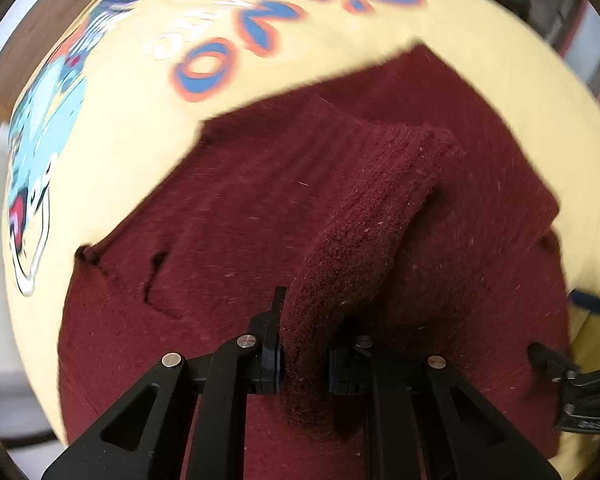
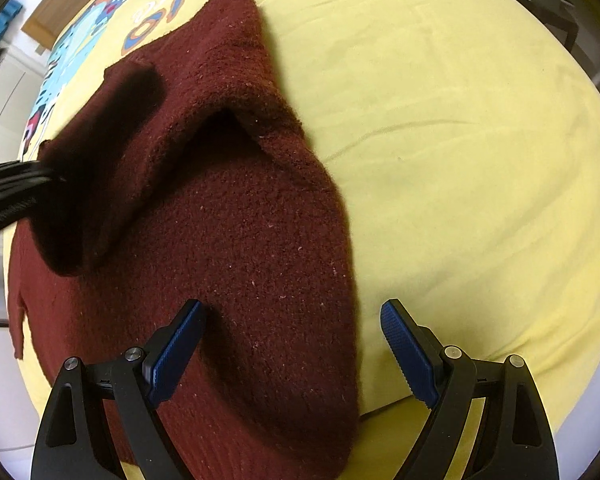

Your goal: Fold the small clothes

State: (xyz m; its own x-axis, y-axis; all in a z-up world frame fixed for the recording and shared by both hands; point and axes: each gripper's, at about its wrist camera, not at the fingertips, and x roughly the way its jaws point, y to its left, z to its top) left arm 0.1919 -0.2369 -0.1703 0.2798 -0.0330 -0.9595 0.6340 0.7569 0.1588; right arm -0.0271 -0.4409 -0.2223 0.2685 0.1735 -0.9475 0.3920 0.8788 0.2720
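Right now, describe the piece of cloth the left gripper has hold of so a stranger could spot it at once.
Start from the yellow sheet with the cartoon dinosaur print and blue-and-orange lettering. On it lies a dark red knitted garment. The piece in question is its raised fold, pinched between the shut pads of the left gripper; it alone arches up off the flat knit, while the right gripper stands open and holds nothing.

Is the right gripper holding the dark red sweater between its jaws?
No, the right gripper has its jaws wide open above the dark red sweater, and neither blue pad presses the cloth.
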